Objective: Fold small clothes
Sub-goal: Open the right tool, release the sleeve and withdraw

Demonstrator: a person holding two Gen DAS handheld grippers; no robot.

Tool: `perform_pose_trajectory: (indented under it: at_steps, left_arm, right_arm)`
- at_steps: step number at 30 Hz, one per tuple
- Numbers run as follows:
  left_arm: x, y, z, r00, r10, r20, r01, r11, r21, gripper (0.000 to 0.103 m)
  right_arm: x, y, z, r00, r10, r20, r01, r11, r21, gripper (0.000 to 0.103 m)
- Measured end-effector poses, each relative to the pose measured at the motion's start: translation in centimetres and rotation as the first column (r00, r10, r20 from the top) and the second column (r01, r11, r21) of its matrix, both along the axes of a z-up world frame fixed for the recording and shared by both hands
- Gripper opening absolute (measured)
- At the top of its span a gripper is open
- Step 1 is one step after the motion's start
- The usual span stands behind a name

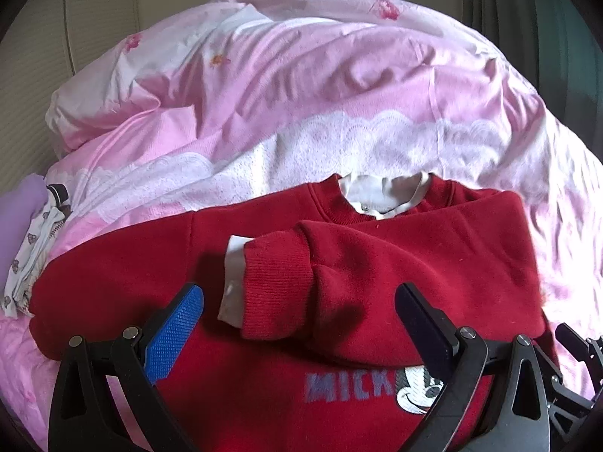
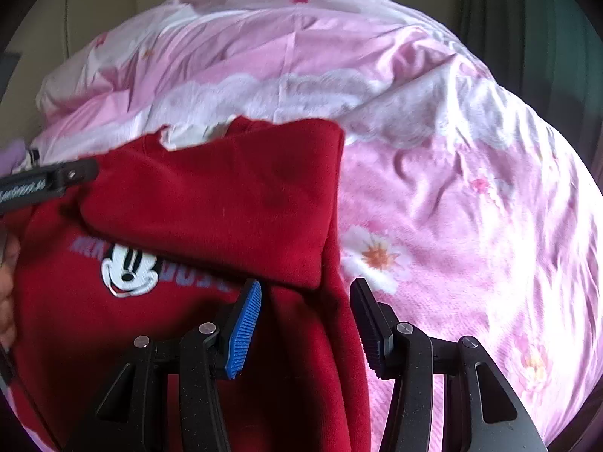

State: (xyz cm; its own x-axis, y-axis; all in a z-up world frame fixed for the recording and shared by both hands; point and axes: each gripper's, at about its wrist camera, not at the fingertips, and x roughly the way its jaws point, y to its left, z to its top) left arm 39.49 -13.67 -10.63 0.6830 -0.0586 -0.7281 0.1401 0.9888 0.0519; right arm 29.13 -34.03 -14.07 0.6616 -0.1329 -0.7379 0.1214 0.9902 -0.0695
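We angle both claws down over the bed: left gripper (image 1: 299,301) wide open, right gripper (image 2: 305,297) half open, both empty. The red fleece cartoon-mouse sweatshirt (image 1: 264,339) lies on the pink floral quilt (image 1: 301,94), one sleeve folded across its chest.

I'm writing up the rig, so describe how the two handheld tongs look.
Both tongs, left and right, are black, built from angular linkage arms joined by round silver pins. Each carries two flat finger pads: the one on the picture's left shows a blue ribbed face, the other shows its dark back. No cables or sleeves are visible.
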Motion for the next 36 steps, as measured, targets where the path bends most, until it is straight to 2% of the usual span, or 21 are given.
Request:
perform_pose_trajectory:
  at_steps: [4,10,13,14,17,22,25,26,27,31,36]
  left_arm:
    - [0.6,0.0,-1.3,1.0,0.015,-0.02,-0.014,1.0,0.014,0.103]
    - [1.2,0.0,-2.4,0.999,0.026,-0.035,-0.026,0.999,0.02,0.103]
    - [1.7,0.0,-2.5,0.999,0.035,-0.039,-0.034,0.999,0.021,0.103]
    - [1.8,-0.1,-2.5,0.999,0.035,-0.039,-0.034,0.999,0.017,0.103]
    - [1.9,-0.4,-2.5,0.999,0.021,-0.038,-0.021,1.0,0.017,0.103]
    - [1.9,-0.7,-2.8,0.999,0.032,-0.034,-0.031,0.999,0.038,0.103]
    - [2.1,-0.5,-3.4,0.998,0.04,-0.049,-0.038,0.998,0.043,0.103]
    - [2.1,-0.5,-3.5,0.998,0.041,-0.051,-0.038,0.998,0.045,0.103]
    - [2.0,-0.6,-3.7,0.998,0.044,-0.05,-0.041,0.998,0.054,0.103]
    - [1.9,-0.9,-4.1,0.998,0.042,-0.041,-0.039,0.996,0.084,0.103]
    - [1.7,-0.5,-4.0,0.999,0.033,-0.042,-0.03,0.998,0.061,0.103]
  right_arm:
    - [0.9,-0.4,-1.2,0.999,-0.013,-0.03,0.012,1.0,-0.027,0.05]
    - [2.0,-1.6,-1.6,0.999,-0.042,-0.032,0.043,0.999,0.024,0.051]
    - [2.3,-2.7,-1.6,0.997,-0.068,-0.031,0.071,0.992,0.104,0.051]
    - [2.2,-3.5,-1.4,0.996,-0.093,-0.015,0.094,0.986,0.134,0.051]
    - [1.6,-5.0,-0.6,0.986,-0.164,0.034,0.157,0.977,0.145,0.051]
    - [2.6,-5.4,-2.5,0.99,-0.128,-0.054,0.135,0.973,0.185,0.051]
    - [2.5,-5.5,-2.8,0.993,-0.112,-0.045,0.118,0.974,0.194,0.046]
    - [2.5,-5.6,-2.8,0.994,-0.107,-0.037,0.113,0.971,0.209,0.038]
    - [2.4,-5.8,-2.8,0.994,-0.103,-0.031,0.107,0.969,0.222,0.036]
    - [1.5,-5.7,-2.7,0.991,-0.132,-0.008,0.131,0.97,0.207,0.035]
    - [1.4,-5.5,-3.3,0.99,-0.141,-0.029,0.144,0.971,0.189,0.036]
